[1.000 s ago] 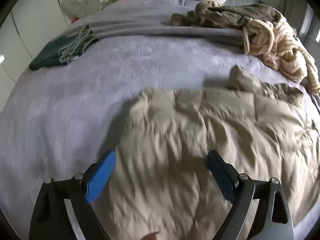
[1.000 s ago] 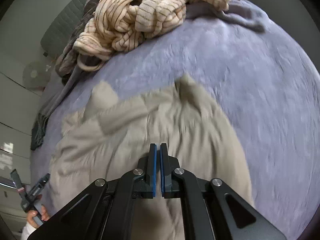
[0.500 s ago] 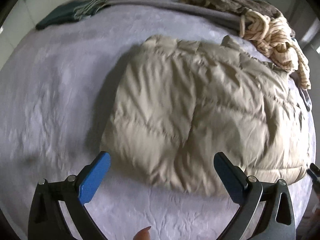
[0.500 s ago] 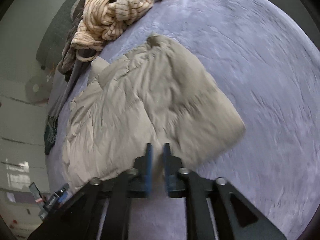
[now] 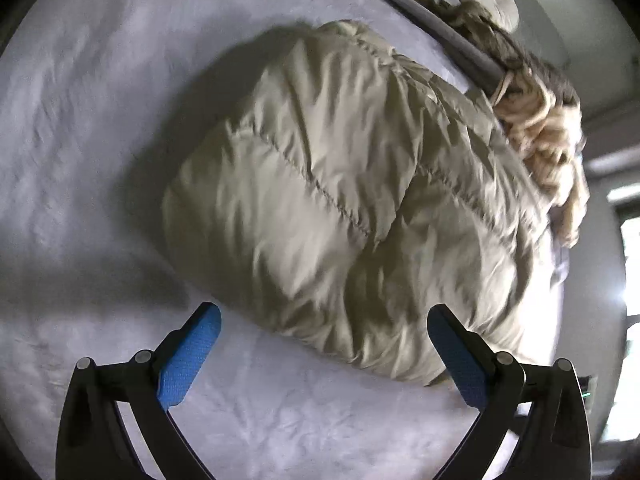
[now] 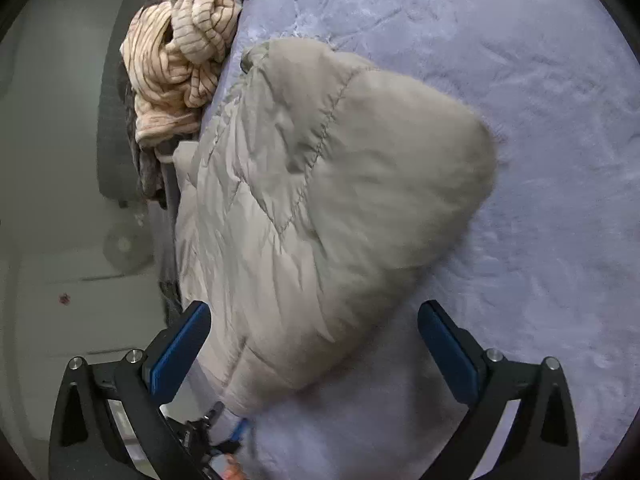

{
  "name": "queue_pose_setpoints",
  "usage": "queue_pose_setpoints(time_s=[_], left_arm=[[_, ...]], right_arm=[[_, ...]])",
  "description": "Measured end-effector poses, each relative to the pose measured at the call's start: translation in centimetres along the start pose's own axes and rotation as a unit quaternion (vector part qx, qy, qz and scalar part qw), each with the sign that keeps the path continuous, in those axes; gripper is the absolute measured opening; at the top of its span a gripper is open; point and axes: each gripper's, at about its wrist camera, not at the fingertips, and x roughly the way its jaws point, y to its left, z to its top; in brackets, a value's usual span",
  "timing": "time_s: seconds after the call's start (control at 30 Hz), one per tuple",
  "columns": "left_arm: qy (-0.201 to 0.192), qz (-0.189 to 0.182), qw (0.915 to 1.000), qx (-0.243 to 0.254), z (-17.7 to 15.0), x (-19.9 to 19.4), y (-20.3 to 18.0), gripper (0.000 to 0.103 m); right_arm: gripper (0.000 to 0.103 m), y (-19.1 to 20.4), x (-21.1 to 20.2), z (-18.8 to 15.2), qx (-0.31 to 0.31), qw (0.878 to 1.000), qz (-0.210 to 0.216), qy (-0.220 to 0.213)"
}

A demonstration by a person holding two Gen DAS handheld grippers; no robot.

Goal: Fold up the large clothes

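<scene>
Your left tongs (image 5: 323, 354) stand wide open and hold nothing; the right tongs (image 6: 314, 350) are opening, also empty. One beige puffer jacket (image 5: 352, 200) lies folded on the bed (image 5: 80, 140). It's light, puffy and slick, so pinch a stitched edge. One striped sweater (image 6: 180, 60) lies far off.

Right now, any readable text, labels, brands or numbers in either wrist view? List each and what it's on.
None readable in either view.
Beige puffer jacket: no tag, logo or print showing.
Striped cream garment: stripes only, no lettering.
Lilac bedspread: plain.
Left gripper and right gripper: plain blue pads, no markings visible.
Small dark object at the bottom edge of the right wrist view: too blurred to tell if it carries text.
</scene>
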Motion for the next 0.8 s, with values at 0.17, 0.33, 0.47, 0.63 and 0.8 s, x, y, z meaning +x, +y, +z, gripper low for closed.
queue_pose_setpoints(time_s=[0.17, 0.33, 0.47, 0.63, 0.8], left_arm=[[-0.004, -0.048, 0.9977, -0.049, 0.6, 1.4, 1.4, 0.103], [-0.018, -0.078, 0.9938, -0.078, 1.7, 2.8, 1.6, 0.103], [-0.024, -0.072, 0.9922, -0.099, 3.1, 4.3, 0.9, 0.102], [-0.044, -0.086, 0.9904, -0.099, 3.5, 3.4, 0.8, 0.035], [-0.076, -0.040, 0.9963, -0.002, 2.8, 1.0, -1.7, 0.020]], right_arm=[[0.103, 0.9, 2.2, 0.4, 0.003, 1.000, 0.026, 0.015], [0.103, 2.0, 4.3, 0.8, -0.010, 0.998, 0.038, 0.038], [0.103, 1.8, 6.2, 1.2, 0.004, 0.997, 0.053, 0.048], [0.098, 1.6, 6.6, 1.5, 0.020, 0.997, 0.064, 0.048], [0.038, 0.8, 6.1, 1.6, 0.050, 0.996, 0.057, 0.052]])
